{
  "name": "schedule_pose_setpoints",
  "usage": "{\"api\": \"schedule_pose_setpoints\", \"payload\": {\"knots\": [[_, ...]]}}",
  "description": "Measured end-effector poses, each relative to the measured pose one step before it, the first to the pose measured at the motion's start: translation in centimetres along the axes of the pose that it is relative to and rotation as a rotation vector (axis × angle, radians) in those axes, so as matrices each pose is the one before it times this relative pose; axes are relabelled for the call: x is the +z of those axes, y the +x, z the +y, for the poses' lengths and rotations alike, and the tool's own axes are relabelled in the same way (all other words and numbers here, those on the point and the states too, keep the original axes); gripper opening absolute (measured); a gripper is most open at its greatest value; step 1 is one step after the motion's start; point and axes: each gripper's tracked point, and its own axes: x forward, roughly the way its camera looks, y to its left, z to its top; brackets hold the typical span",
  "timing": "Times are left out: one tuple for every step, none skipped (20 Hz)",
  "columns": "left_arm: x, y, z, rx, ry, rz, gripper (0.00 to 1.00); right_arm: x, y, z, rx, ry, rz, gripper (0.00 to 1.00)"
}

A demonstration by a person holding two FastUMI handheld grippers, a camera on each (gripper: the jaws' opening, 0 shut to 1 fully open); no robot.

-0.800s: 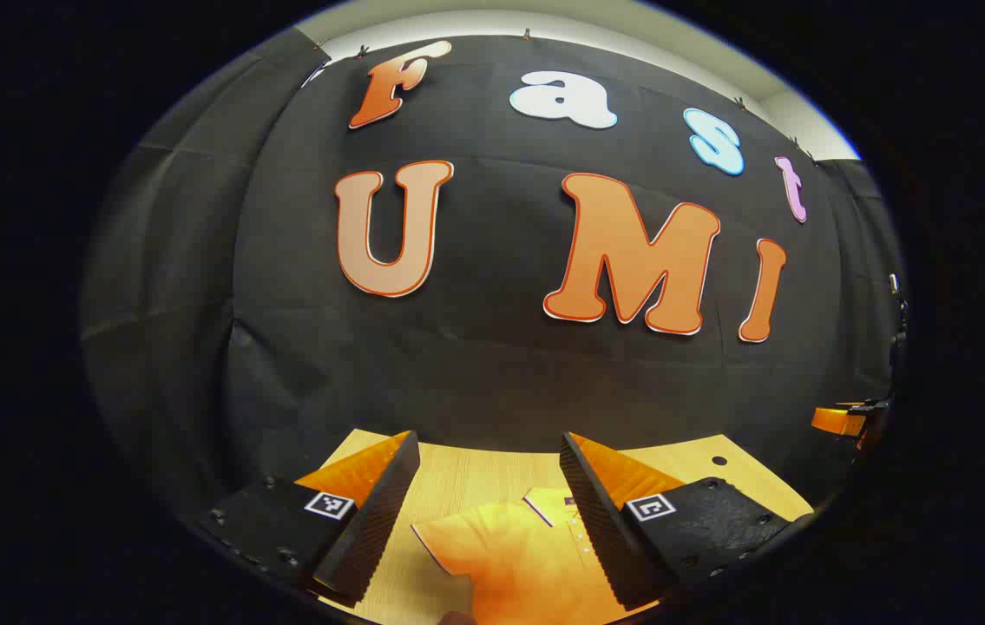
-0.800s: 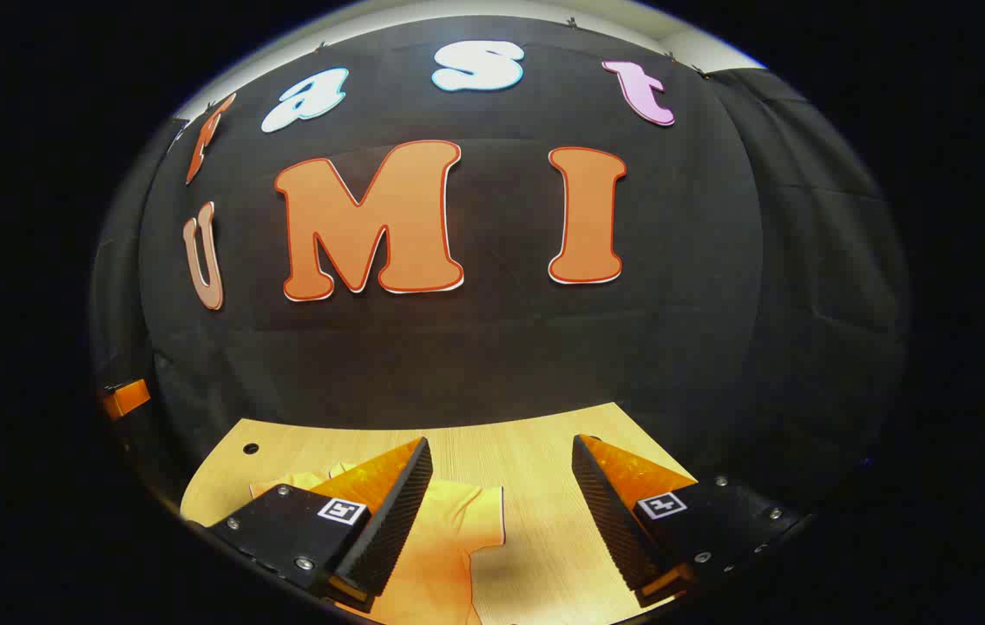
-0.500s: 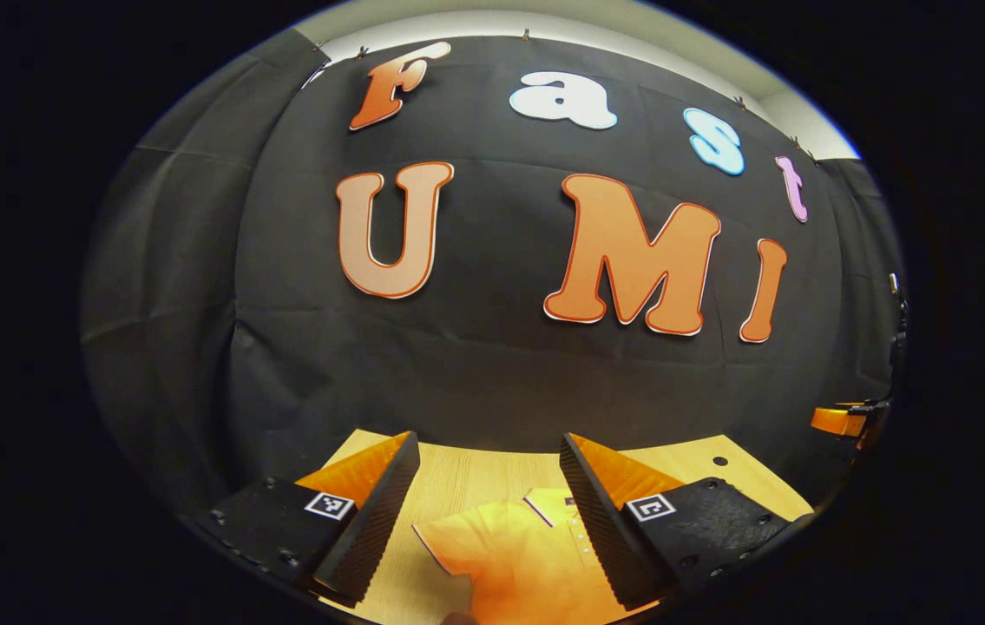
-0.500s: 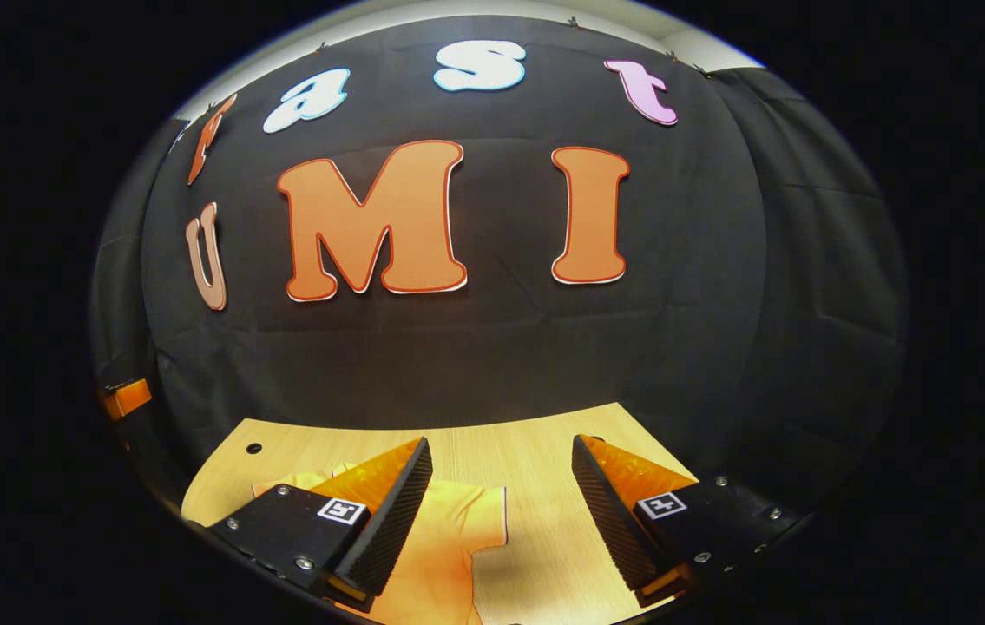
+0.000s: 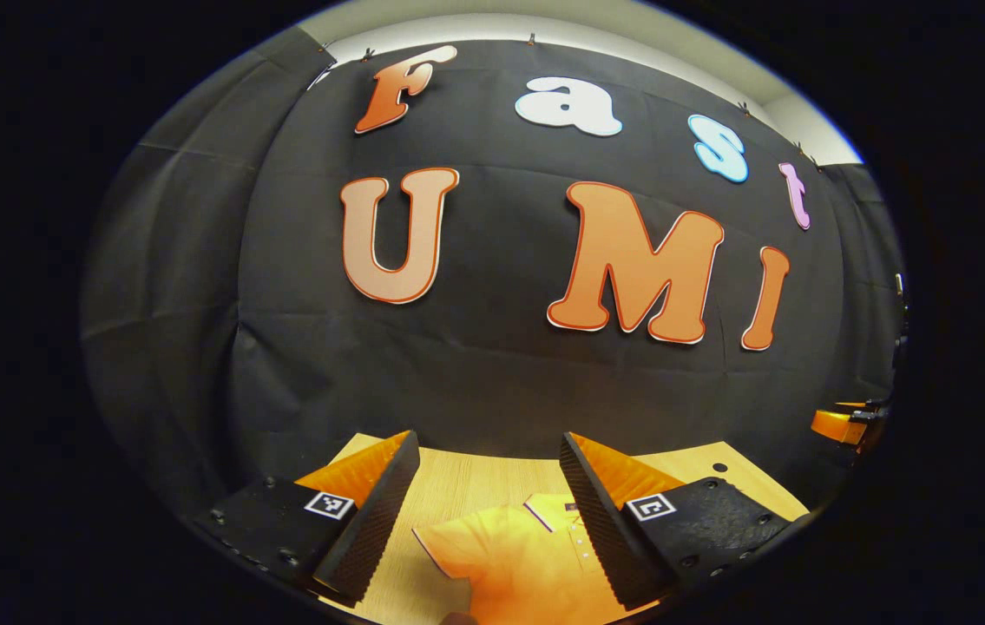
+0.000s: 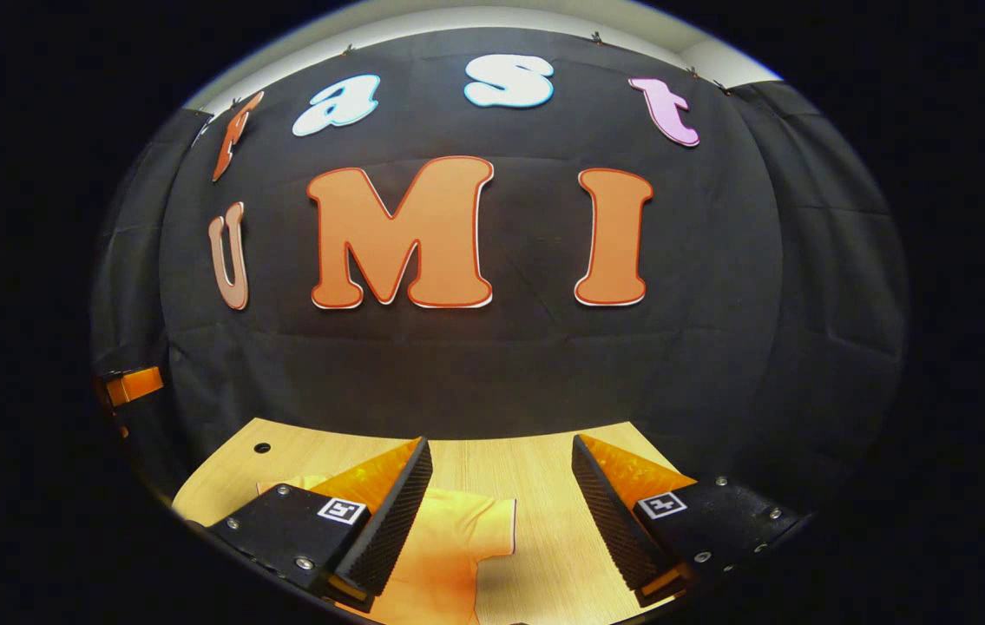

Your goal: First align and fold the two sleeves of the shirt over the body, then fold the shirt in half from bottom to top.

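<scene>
I hold my left gripper (image 5: 485, 512) and my right gripper (image 6: 501, 512) above the table (image 6: 501, 456), both released, jaws spread wide and grasping nothing; I judge that step 1, the sleeve fold, is not yet begun, since each sleeve lies spread out flat to the side. The shirt (image 5: 514, 555) lies flat on the table, at 6 o'clock in the left gripper view, its collar (image 5: 544, 505) toward the far wall; in the right gripper view it sits at 7 o'clock, partly behind my near finger. The left sleeve (image 5: 449, 538) points toward 9 o'clock between my left jaws; the right sleeve (image 6: 488, 525) points toward 3 o'clock, its hem just inside my right jaws. The next move, I judge, calls for lowering both grippers and pinching each sleeve near its hem; the cloth looks soft, thin and limp, orange with a pale trimmed edge and a buttoned placket; the table is smooth, pale wood grain with 1 small round hole (image 6: 262, 448).
</scene>
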Motion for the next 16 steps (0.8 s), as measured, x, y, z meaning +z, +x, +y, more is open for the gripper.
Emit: {"api": "schedule_pose_setpoints", "payload": {"knots": [[0.149, -0.064, 0.003, -0.00051, -0.00281, -0.00308, 0.98, -0.002, 0.163, 0.237, 0.00449, -0.00336, -0.00226, 0.98], [-0.162, 0.080, 0.092, 0.00150, 0.00142, -0.00162, 0.98, -0.237, 0.125, 0.203, 0.00594, 0.00235, 0.00666, 0.98], [-0.037, 0.065, 0.052, 0.00227, 0.00289, 0.00042, 0.98, -0.242, 0.153, 0.213, 0.00464, 0.00158, 0.00932, 0.98], [0.088, 0.044, 0.023, -0.00056, 0.00345, 0.00198, 0.98, -0.153, 0.238, 0.147, 0.00429, -0.00019, 0.00472, 0.98], [-0.086, 0.087, 0.035, 0.00019, 0.00179, 0.00113, 0.98, 0.008, 0.175, 0.386, 0.01452, 0.00132, 0.00026, 0.98], [0.006, 0.135, -0.025, -0.00024, -0.00022, 0.00227, 0.98, -0.069, 0.246, 0.283, 0.00988, 0.00309, 0.00148, 0.98], [-0.165, 0.085, 0.091, -0.00129, -0.00162, 0.00254, 0.98, -0.144, 0.369, 0.121, 0.00821, 0.00601, 0.00814, 0.98], [-0.086, 0.084, 0.010, -0.00028, -0.00236, 0.00377, 0.98, -0.457, 0.504, -0.101, -0.00142, 0.00937, 0.02083, 0.97], [-0.243, 0.134, -0.024, -0.00257, -0.00286, 0.00394, 0.98, -0.526, 0.532, -0.202, -0.00143, 0.00683, 0.02618, 0.98], [-0.073, 0.092, -0.092, -0.00768, -0.00122, 0.00263, 0.98, -0.380, 0.592, -0.262, -0.00671, 0.00254, 0.02117, 0.98], [-0.003, 0.023, -0.031, -0.00003, -0.00089, -0.00201, 0.98, -0.240, 0.584, -0.327, -0.00852, -0.00005, 0.01529, 1.00], [0.128, 0.112, 0.115, 0.00326, 0.00080, -0.00151, 0.98, -0.393, 0.581, -0.193, -0.00214, -0.00039, 0.02330, 0.98], [-0.204, 0.171, 0.256, 0.00710, 0.00432, 0.00286, 0.98, -0.240, 0.717, -0.093, -0.00025, -0.00088, 0.01941, 0.98], [-0.133, 0.079, 0.273, 0.00688, 0.00329, 0.00501, 0.98, -0.123, 0.846, -0.019, 0.00543, 0.00299, 0.01749, 0.98], [-0.183, 0.222, 0.169, 0.00439, -0.00061, 0.00421, 0.98, -0.346, 0.966, -0.075, 0.00714, 0.01689, 0.02764, 0.98], [-0.042, 0.088, 0.109, 0.00051, -0.00276, 0.00352, 0.98, -0.349, 1.107, -0.046, 0.00824, 0.02152, 0.03222, 0.98]]}}
